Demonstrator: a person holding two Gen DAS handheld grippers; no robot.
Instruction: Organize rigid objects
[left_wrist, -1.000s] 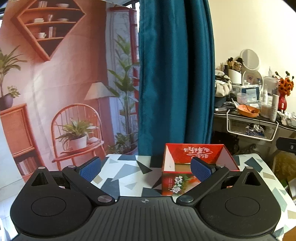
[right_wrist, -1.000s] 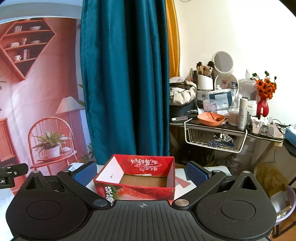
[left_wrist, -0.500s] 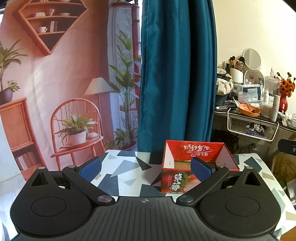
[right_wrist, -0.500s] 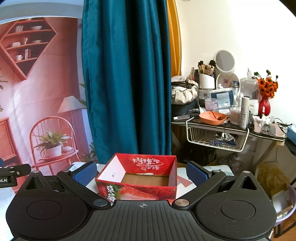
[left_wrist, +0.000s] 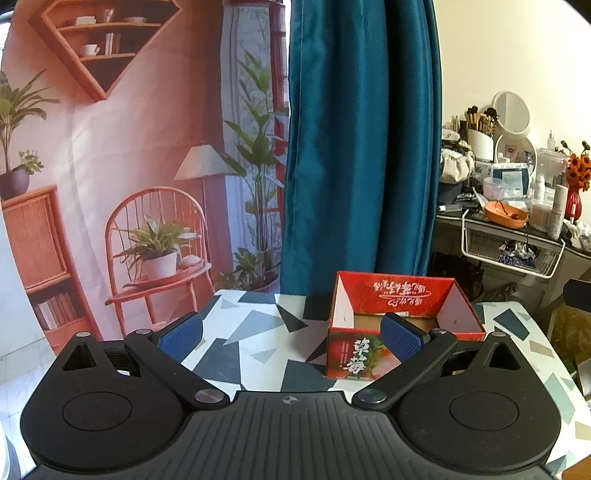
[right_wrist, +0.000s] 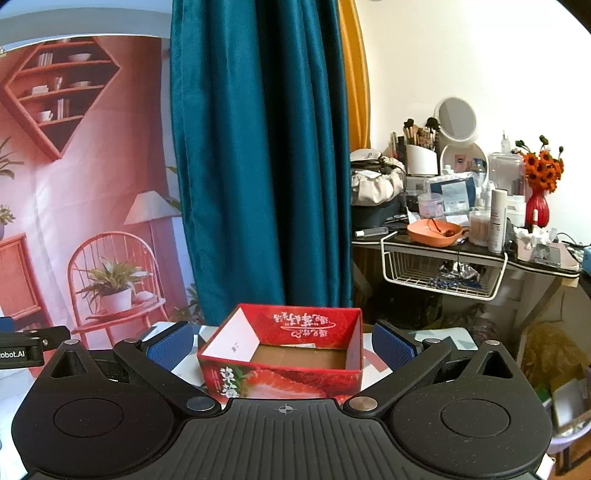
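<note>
Meanwhile, little has been changed: both the left gripper (left_wrist: 291, 334) and right gripper (right_wrist: 282, 345) are kept spread, empty, before the unfilled strawberry carton (right_wrist: 284, 354).

The red strawberry-print cardboard box (right_wrist: 282, 360) sits upright and open-topped on the patterned table (left_wrist: 255, 332), apparently empty

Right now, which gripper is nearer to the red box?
Right. The right gripper faces the red box head-on, its open fingers flanking it. The left gripper points past the box's left side, over the table.
</note>
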